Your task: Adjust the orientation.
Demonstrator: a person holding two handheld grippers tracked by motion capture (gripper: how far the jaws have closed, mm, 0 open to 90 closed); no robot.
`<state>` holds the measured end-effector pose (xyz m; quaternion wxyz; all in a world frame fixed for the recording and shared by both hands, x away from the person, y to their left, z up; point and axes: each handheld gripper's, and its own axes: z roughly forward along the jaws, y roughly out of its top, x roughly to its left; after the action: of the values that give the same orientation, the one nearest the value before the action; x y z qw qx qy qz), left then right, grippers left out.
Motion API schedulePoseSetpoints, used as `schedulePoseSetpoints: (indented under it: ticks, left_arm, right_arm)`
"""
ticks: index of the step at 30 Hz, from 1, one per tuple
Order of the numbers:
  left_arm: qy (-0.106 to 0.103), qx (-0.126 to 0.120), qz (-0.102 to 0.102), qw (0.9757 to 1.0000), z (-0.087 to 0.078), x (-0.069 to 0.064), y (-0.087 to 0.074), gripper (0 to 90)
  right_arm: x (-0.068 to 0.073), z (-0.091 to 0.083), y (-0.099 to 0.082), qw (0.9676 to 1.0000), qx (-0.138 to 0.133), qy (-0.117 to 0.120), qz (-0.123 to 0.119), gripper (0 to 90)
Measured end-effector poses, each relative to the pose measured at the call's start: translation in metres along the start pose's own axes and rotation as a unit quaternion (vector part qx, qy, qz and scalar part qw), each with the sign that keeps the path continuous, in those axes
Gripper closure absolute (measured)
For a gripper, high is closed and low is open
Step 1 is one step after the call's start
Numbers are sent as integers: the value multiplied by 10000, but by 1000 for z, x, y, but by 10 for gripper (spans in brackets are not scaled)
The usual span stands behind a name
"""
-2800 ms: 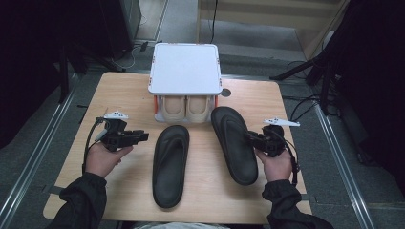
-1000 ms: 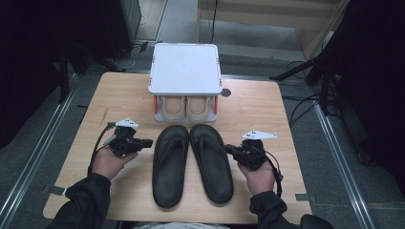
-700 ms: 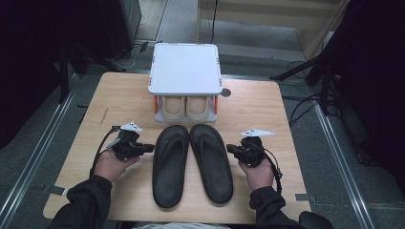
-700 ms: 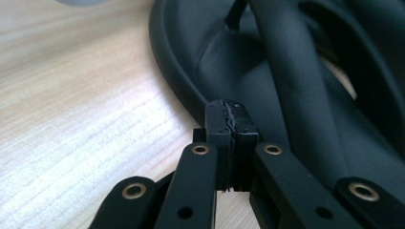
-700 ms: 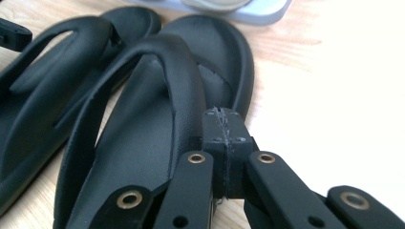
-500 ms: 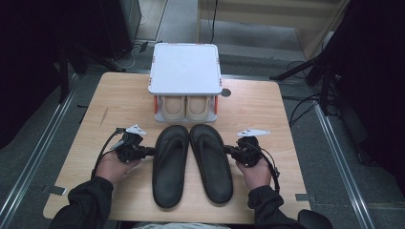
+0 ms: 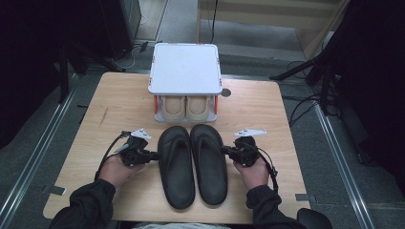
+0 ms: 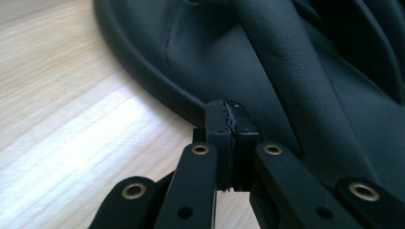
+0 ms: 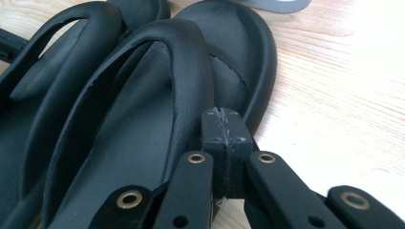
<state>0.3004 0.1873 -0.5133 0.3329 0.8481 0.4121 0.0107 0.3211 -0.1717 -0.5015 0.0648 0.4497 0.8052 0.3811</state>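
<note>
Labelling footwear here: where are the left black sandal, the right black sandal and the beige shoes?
left black sandal (image 7: 176,171), high view, footbed.
right black sandal (image 7: 210,167), high view, footbed.
beige shoes (image 7: 186,108), high view, toes under the white shelf.

High view above the table (image 7: 267,109) looking forward and down, both gripper views close, sharing the sandals (image 7: 193,162).

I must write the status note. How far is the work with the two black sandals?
Done: the black sandals lie paired, side by side, below the white rack. In hand: the left gripper and right gripper, both shut, press their outer edges. Left, probably: putting them on the rack.
</note>
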Motion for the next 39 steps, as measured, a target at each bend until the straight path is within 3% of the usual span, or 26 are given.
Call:
schedulePoseSetpoints:
  ticks: [2,8,14,19,23,26,39]
  left_arm:
    - [11,-10,14,10000,0,0,0,896]
    - [-113,-309,-271,9991,-10,8,1,868]
    - [-210,-517,-337,9979,-21,7,3,855]
    - [-260,-732,-422,9961,-31,8,5,766]
    - [-209,-792,-367,9960,-35,6,5,661]
    - [-182,-825,-326,9959,-38,4,5,617]
    - [-130,-946,-456,9944,-42,13,5,583]
  right_arm:
    - [1,1,0,10000,13,-20,-26,900]
    - [-1,-6,1,9997,-217,30,56,897]
    - [10,-20,8,9985,-548,-5,-94,860]
    - [22,-25,9,9974,-705,83,-87,810]
    - [36,-22,7,9966,-809,-65,-145,731]
    - [44,-18,4,9966,-821,-55,-26,686]
    - [81,12,-9,9975,-677,12,192,553]
